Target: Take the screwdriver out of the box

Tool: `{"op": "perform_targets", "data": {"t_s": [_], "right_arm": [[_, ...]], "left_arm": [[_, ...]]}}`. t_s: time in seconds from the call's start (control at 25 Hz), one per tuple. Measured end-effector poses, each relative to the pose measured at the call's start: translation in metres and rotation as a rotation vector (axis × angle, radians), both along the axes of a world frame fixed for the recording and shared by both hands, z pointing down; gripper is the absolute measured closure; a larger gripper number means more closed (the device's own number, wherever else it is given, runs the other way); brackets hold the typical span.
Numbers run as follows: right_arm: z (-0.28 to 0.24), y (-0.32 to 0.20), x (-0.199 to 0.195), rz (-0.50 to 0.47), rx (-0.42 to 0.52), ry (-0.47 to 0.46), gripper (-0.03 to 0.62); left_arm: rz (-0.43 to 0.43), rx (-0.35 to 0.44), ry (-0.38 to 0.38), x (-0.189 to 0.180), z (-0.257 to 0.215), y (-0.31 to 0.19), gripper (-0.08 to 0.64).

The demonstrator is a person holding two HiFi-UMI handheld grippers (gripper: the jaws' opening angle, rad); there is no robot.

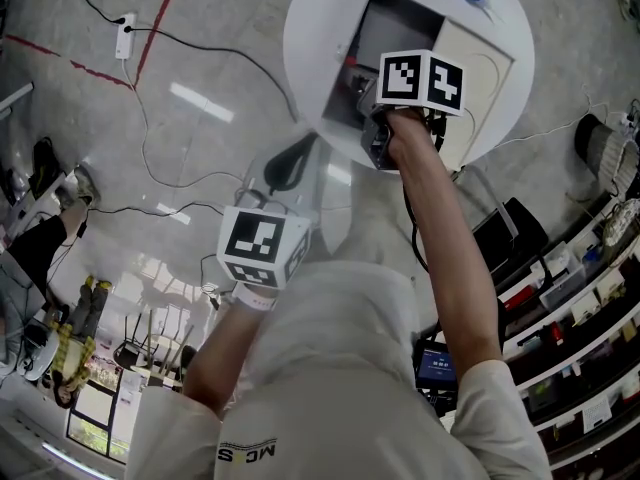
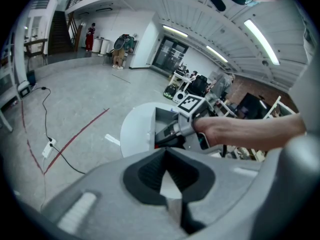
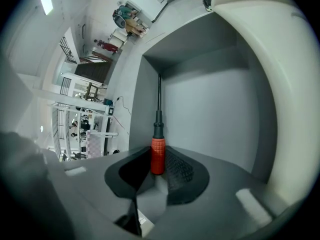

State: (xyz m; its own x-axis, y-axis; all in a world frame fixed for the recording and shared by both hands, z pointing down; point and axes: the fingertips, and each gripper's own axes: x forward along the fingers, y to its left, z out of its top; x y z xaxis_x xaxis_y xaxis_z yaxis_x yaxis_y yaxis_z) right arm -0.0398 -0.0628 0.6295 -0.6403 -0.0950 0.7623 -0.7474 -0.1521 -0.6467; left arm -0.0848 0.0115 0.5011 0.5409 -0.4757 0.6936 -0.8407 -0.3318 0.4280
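I look down on a pale grey, glossy floor (image 1: 200,78) that throws back bright patches of lamp glare. A red line (image 1: 163,13) crosses it, and a black cable (image 1: 190,40) trails from a white power strip (image 1: 124,38). A round white table (image 1: 305,28) stands on it. Stocked shelves (image 1: 575,313) fill my right edge. The left gripper view shows me long ceiling light strips (image 2: 260,34), white walls (image 2: 137,31), a staircase (image 2: 59,30) and dark glass doors (image 2: 167,59).

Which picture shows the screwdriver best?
The right gripper view: the screwdriver shows whole, its red handle between the tongs, its shaft lying in the box. In the head view and left gripper view, the hand hides it.
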Motion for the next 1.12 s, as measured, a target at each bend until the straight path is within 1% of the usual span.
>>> {"op": "perform_targets", "data": {"t_s": [0.32,0.52,0.88,1.12], "right_arm": [[-0.013,-0.008,0.004,0.021,0.029,0.016,0.509],[-0.030,-0.001,0.008,0.029,0.043,0.009,0.509],[-0.076,0.014,0.017,0.047,0.096,-0.013,0.509],[-0.114,0.011,0.021,0.076,0.165,-0.022,0.509]], "left_arm": [[0.004,0.015,-0.001,-0.002,-0.008,-0.004,0.560],[0.015,0.030,-0.002,0.003,-0.017,-0.002,0.560],[0.029,0.082,-0.004,0.011,-0.048,-0.002,0.560],[0.046,0.115,-0.009,0.008,-0.071,-0.004,0.560]]}}
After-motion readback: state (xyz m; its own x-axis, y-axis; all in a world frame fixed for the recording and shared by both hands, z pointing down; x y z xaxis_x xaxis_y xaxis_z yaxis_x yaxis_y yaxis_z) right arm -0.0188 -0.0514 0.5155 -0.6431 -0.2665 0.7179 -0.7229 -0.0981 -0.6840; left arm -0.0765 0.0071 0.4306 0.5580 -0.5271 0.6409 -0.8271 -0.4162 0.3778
